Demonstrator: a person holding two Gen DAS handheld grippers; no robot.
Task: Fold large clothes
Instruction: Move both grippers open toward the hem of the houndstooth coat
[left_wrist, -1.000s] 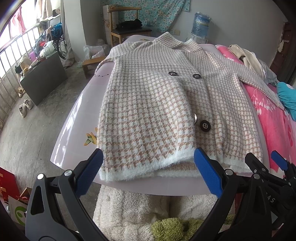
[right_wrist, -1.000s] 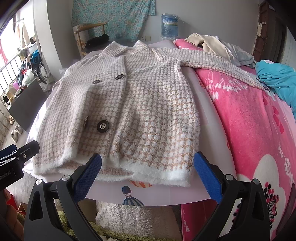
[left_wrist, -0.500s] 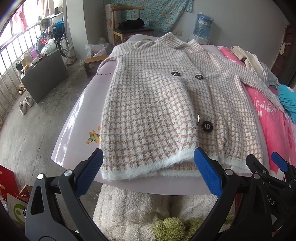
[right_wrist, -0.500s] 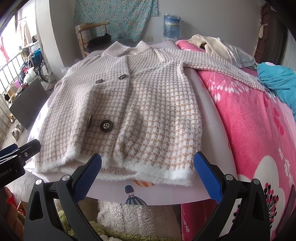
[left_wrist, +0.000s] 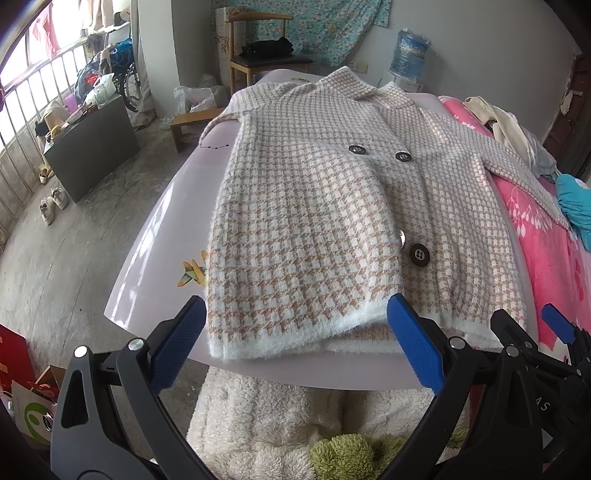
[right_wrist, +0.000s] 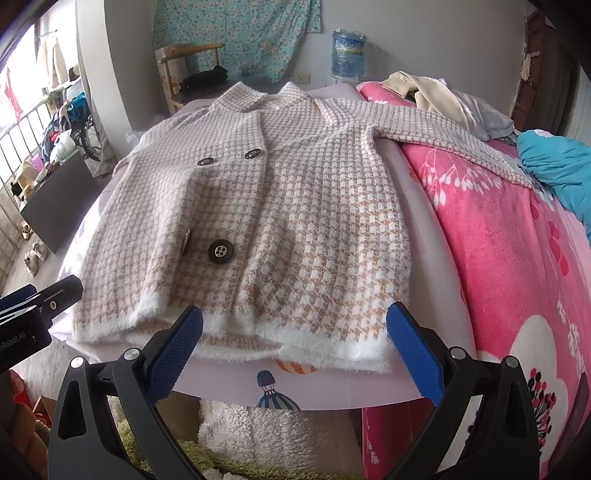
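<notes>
A beige and white houndstooth coat with dark buttons lies flat, front up, on a pale lilac sheet. It also shows in the right wrist view. Its right sleeve stretches out over the pink blanket. My left gripper is open and empty just before the coat's fluffy white hem, at its left half. My right gripper is open and empty before the hem's right half. The right gripper's fingers show at the right edge of the left wrist view.
A pink flowered blanket covers the bed on the right, with a teal garment and cream clothes at its far end. A fluffy white rug lies below the near edge. A wooden chair and water bottle stand behind.
Both grippers have moved slightly forward toward the coat's hem and stayed open. The coat has not moved.
</notes>
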